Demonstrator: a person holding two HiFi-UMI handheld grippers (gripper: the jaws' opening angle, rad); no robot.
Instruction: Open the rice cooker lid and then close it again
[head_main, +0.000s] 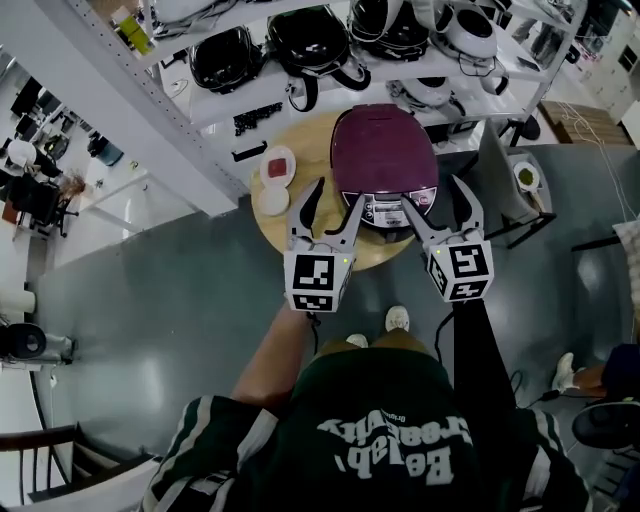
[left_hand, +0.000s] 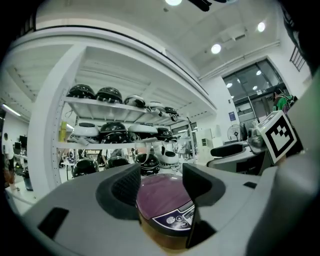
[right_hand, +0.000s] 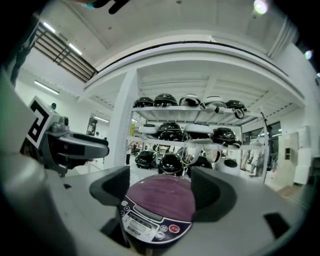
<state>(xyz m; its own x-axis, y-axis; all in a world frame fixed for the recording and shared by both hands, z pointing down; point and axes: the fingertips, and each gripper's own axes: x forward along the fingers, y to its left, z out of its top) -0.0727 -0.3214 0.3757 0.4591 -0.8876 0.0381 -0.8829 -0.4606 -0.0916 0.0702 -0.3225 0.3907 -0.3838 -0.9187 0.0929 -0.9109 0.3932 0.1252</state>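
Note:
A maroon rice cooker (head_main: 384, 162) with its lid down stands on a round wooden table (head_main: 292, 222); its control panel (head_main: 388, 210) faces me. My left gripper (head_main: 330, 199) hangs open at the cooker's front left, over the table, apart from it. Open too, my right gripper (head_main: 442, 203) sits at the cooker's front right, touching nothing. In the left gripper view the cooker (left_hand: 162, 200) shows between the dark jaws of the left gripper (left_hand: 161, 186). Seen from the right gripper (right_hand: 161, 189), the cooker (right_hand: 159, 207) fills the gap between the jaws, its panel toward the camera.
A red-and-white dish (head_main: 278, 164) and a small white disc (head_main: 272, 200) lie on the table's left part. Behind the table stands a white shelf rack (head_main: 330, 80) loaded with helmets (head_main: 226, 58). A chair (head_main: 512, 180) is to the right. Grey floor (head_main: 160, 300) surrounds me.

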